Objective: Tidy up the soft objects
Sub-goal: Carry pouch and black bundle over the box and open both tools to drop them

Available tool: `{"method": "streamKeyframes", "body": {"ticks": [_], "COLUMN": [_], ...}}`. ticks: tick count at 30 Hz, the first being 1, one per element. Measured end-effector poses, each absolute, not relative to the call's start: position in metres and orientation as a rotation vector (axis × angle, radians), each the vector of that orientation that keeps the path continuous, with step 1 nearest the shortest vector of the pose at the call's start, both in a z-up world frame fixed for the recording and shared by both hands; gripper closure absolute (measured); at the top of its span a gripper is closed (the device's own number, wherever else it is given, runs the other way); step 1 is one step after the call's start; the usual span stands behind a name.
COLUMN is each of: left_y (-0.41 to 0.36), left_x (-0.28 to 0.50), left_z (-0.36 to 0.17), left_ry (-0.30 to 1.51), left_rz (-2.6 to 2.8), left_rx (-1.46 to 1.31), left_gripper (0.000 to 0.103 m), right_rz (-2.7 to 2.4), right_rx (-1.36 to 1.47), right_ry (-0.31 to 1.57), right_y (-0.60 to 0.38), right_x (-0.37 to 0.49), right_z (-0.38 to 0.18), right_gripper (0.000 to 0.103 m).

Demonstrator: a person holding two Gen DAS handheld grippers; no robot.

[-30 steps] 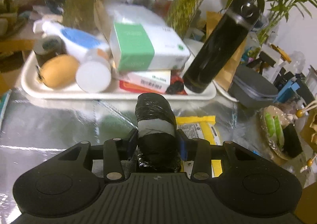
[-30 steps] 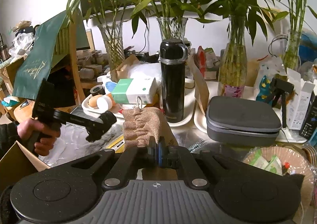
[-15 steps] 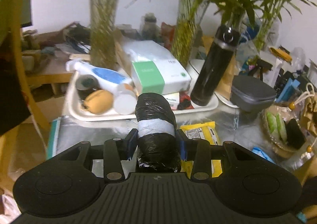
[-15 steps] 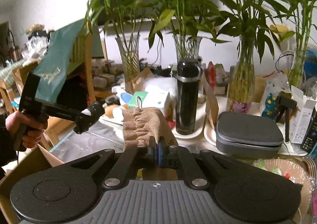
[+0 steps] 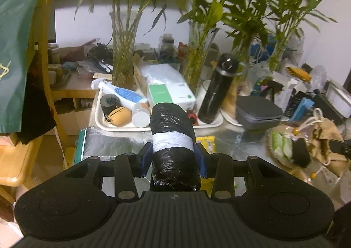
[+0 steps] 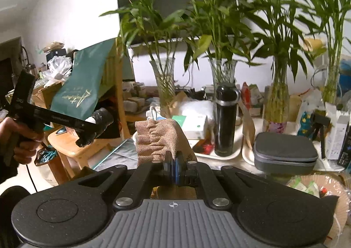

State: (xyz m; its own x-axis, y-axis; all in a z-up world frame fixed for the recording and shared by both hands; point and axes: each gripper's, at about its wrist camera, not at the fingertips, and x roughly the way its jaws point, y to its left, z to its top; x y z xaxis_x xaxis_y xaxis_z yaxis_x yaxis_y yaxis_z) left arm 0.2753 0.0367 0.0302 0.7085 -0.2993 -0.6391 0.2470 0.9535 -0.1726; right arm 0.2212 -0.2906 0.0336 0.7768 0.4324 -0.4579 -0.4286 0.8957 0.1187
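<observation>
Beyond a cluttered table (image 5: 230, 138) with bamboo vases, a black plastic-wrapped roll (image 5: 173, 149) was clamped in the left gripper (image 5: 173, 156); a burlap pouch (image 6: 156, 138) was pinched in the fully closed right gripper (image 6: 174, 168).

Two wrist cameras, both facing my cluttered table and its row of plant vases.

My left camera sits high, tilted down over the white tray (image 5: 114, 126) and silver table cover (image 5: 114, 145), close behind its own fingers. My right camera looks more level from further right, catching my left hand (image 6: 20, 136) at its left edge. Both share the black flask (image 5: 216, 92) (image 6: 226, 116), grey zip case (image 5: 257, 113) (image 6: 285, 151) and green tissue box (image 5: 170, 94).
</observation>
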Motion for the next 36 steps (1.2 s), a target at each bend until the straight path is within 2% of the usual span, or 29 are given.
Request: {"method": "streamKeyframes", "body": {"ticks": [11, 17, 21, 23, 25, 36], "left_y": [0.011, -0.005, -0.007, -0.005, -0.001, 0.022], "left_x": [0.206, 0.189, 0.192, 0.187, 0.179, 0.126], "left_z": [0.063, 0.050, 0.023, 0.011, 0.006, 0.008], "left_ry": [0.755, 0.838, 0.919, 0.942, 0.933, 0.836], "left_rz": [-0.317, -0.301, -0.320, -0.338, -0.345, -0.317], "left_rx": [-0.085, -0.110, -0.186, -0.221, -0.243, -0.210], "left_gripper": [0.063, 0.062, 0.061, 0.057, 0.040, 0.039], "right_rz": [0.467, 0.470, 0.484, 0.485, 0.485, 0.511], "right_rx": [0.007, 0.009, 0.028, 0.020, 0.021, 0.021], "right_ry": [0.466, 0.468, 0.474, 0.479, 0.491, 0.516], "right_y": [-0.291, -0.285, -0.283, -0.280, -0.278, -0.260], "right_x": [0.174, 0.155, 0.143, 0.137, 0.132, 0.126], "right_z": [0.052, 0.053, 0.051, 0.047, 0.043, 0.040], "right_gripper": [0.099, 0.099, 0.099, 0.099, 0.099, 0.099]}}
